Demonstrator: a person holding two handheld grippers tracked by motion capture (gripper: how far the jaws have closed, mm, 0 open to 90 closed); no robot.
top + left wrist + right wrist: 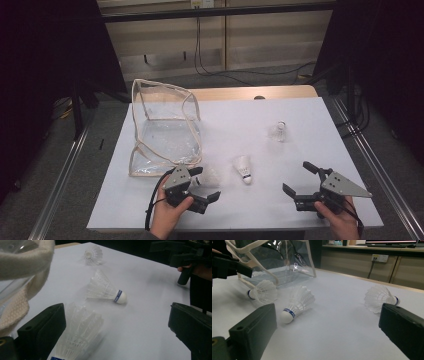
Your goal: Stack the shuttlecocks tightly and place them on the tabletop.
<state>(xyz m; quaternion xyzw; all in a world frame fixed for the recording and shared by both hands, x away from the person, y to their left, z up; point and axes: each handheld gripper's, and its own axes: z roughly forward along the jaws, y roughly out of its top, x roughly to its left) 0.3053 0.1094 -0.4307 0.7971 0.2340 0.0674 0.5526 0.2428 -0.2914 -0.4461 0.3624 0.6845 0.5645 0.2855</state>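
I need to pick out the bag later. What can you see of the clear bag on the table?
The clear bag is see-through plastic edged in cream fabric trim, with cream strap handles. It lies slumped, with its mouth open, on the far-left part of the white table. Nothing shows inside it. The left gripper is at its near edge.

Left gripper [203, 186] fingers spread wide, right gripper [299, 178] likewise
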